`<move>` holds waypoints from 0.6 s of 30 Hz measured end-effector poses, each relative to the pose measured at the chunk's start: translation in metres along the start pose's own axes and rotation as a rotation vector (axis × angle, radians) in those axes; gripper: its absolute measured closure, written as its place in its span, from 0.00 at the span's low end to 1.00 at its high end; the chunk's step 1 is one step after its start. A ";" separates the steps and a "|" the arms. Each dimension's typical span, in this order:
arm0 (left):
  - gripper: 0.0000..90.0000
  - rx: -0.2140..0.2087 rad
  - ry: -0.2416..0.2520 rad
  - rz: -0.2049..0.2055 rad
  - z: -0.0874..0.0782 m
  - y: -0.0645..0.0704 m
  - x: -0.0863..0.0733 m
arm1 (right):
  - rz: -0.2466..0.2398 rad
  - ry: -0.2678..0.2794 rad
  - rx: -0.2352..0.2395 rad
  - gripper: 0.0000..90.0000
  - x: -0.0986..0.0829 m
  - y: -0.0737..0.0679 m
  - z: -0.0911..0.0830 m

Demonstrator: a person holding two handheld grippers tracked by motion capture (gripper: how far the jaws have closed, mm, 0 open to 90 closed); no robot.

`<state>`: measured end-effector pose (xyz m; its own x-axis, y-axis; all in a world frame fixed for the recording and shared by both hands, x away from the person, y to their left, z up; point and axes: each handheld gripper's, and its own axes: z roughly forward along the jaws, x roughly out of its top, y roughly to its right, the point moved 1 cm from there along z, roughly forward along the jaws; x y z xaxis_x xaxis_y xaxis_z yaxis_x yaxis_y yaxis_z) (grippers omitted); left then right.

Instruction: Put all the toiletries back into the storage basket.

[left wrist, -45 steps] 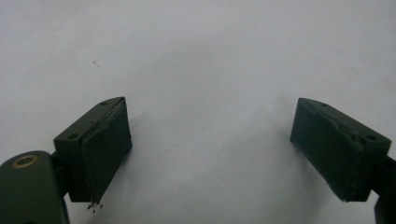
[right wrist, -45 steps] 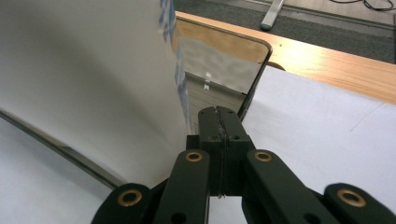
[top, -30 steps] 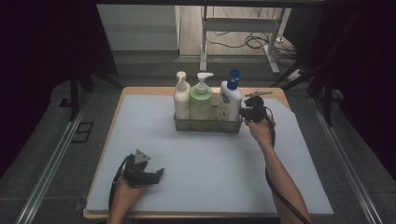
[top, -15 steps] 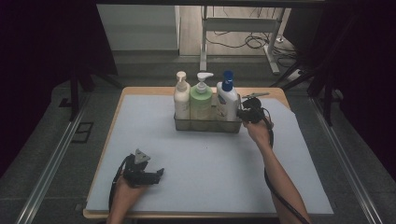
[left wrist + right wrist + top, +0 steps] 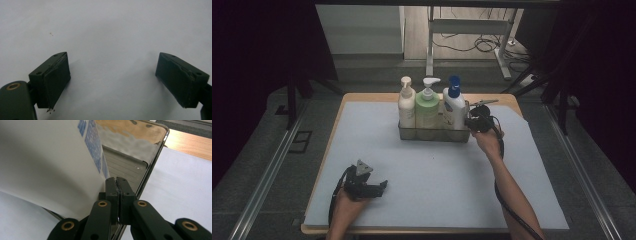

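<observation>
A clear tray [image 5: 432, 135] at the back of the table holds three pump bottles: a cream one [image 5: 406, 107], a green one [image 5: 427, 111] and a white one with a blue cap [image 5: 454, 107]. My right gripper [image 5: 472, 123] is at the tray's right end, beside the white bottle. In the right gripper view its jaws [image 5: 116, 183] are pressed together just over the tray's rim [image 5: 152, 157], close against the white bottle [image 5: 50, 162]. My left gripper [image 5: 379, 187] rests low at the front left of the table, open, with only the mat between its pads [image 5: 112, 77].
A pale grey mat [image 5: 437, 185] covers the wooden table [image 5: 507, 98], whose edge shows behind the tray. Metal rails [image 5: 267, 175] run along both sides. A desk frame with cables [image 5: 472, 30] stands beyond the far edge.
The blue-capped bottle has shifted left and now stands upright against the green one. My right gripper moved slightly left with it. The left gripper has stayed still.
</observation>
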<state>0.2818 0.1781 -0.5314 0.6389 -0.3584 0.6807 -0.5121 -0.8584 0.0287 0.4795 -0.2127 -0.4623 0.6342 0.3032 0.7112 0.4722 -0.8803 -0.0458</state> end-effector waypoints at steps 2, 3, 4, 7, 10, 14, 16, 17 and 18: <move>0.13 0.000 0.000 0.001 0.000 0.000 0.000 | -0.002 -0.001 0.000 0.98 0.000 0.000 0.001; 0.13 0.000 0.000 0.000 0.000 0.000 0.000 | -0.002 -0.002 0.001 0.98 0.000 0.000 0.001; 0.13 0.000 0.000 0.000 0.000 0.000 0.000 | -0.002 -0.002 0.001 0.98 0.000 -0.001 0.001; 0.13 0.000 0.000 0.001 0.000 0.000 0.000 | -0.004 -0.004 0.003 0.98 0.000 -0.002 0.002; 0.13 0.000 -0.001 0.001 0.000 0.000 0.000 | -0.006 -0.004 0.008 0.98 0.000 -0.003 0.003; 0.13 0.001 0.001 -0.002 0.000 0.000 0.000 | -0.012 -0.004 0.014 0.98 0.001 -0.005 0.003; 0.13 0.001 0.003 -0.004 0.000 0.000 0.000 | -0.012 -0.004 0.018 0.98 0.001 -0.007 0.004; 0.13 0.001 0.002 -0.003 0.000 0.000 0.000 | -0.017 -0.006 0.018 0.98 0.001 -0.008 0.005; 0.13 0.000 0.002 -0.002 0.000 0.000 0.000 | -0.019 -0.005 0.017 0.98 0.001 -0.009 0.005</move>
<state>0.2818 0.1779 -0.5315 0.6389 -0.3556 0.6821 -0.5104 -0.8594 0.0301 0.4788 -0.2024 -0.4650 0.6282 0.3220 0.7083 0.4947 -0.8679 -0.0442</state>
